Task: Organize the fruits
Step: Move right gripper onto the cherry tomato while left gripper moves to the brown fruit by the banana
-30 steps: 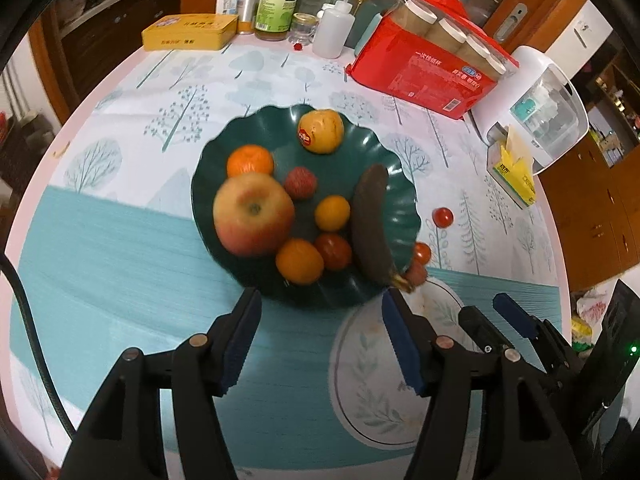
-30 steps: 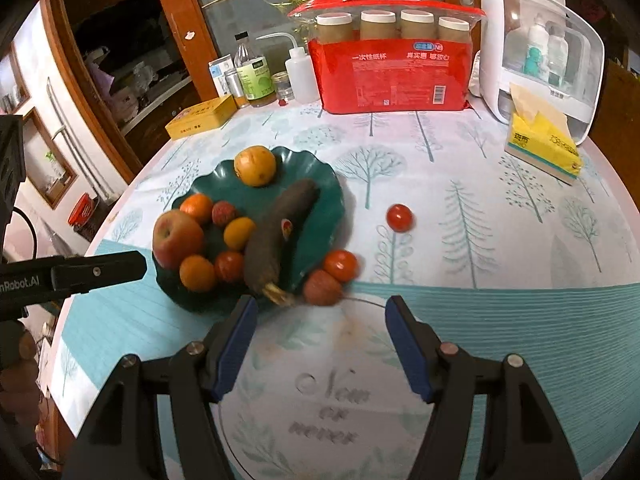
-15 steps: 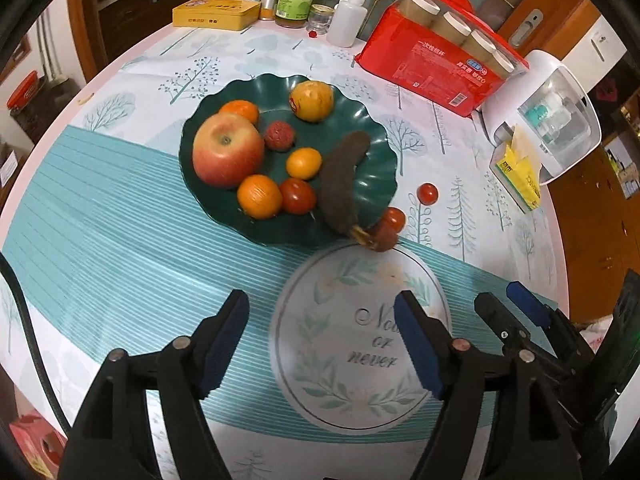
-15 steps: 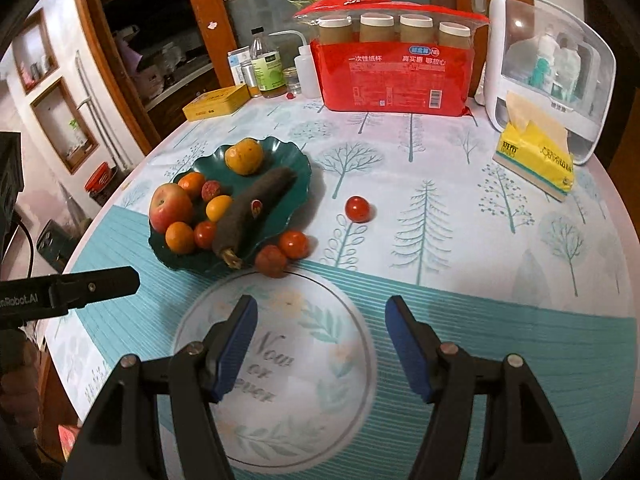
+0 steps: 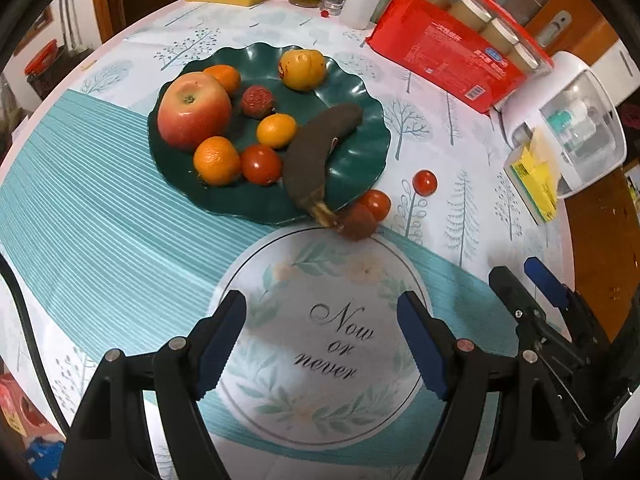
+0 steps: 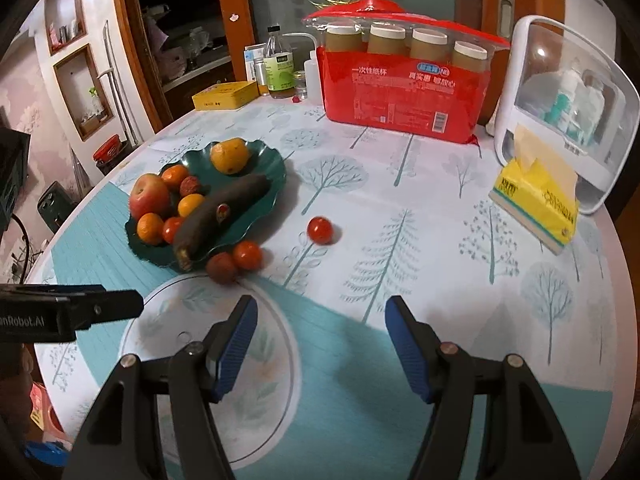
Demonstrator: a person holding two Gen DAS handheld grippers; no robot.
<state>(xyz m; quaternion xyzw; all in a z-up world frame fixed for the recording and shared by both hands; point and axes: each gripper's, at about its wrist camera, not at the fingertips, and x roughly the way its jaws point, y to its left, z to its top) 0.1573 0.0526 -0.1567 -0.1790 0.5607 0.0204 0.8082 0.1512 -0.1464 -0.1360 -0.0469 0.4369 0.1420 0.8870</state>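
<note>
Ahead of both hand-held grippers (image 5: pixel 322 344) (image 6: pixel 318 342): fruit plate (image 5: pixel 360 152).

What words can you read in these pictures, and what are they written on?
"Now or never": on the round emblem of the tablecloth.
"一次性纸杯": on the red pack of paper cups; its smaller print is too blurred to read.
"nRobot.AI", mirrored and cut off: on the left gripper.
Yellow tin, green-label bottle, tissue pack: print too small to read.
</note>
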